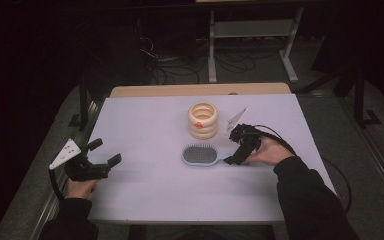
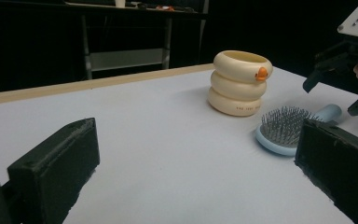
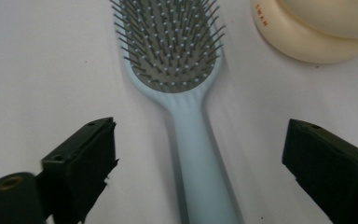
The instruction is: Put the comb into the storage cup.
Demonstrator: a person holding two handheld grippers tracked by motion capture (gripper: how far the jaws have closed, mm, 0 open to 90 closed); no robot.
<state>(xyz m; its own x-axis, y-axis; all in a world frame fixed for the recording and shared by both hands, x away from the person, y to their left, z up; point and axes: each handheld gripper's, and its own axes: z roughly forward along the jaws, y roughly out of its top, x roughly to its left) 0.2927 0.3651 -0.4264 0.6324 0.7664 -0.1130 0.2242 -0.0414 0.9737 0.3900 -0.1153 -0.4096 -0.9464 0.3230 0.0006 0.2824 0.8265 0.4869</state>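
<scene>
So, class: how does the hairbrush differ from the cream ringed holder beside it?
The hairbrush is pale blue and lies flat, bristles up; the holder is cream and stands upright. The hairbrush is long with a slim handle; the holder is round and open-topped, with a small orange mark. Both rest on the white table.

Cream stacked-ring holder (image 1: 203, 120) upright on white table (image 1: 145, 180); metal rack (image 1: 252, 30) beyond, cables on floor.

hairbrush (image 3: 186, 93) handle end cut off at right gripper view's bottom edge; holder (image 3: 317, 28) cropped.
</scene>
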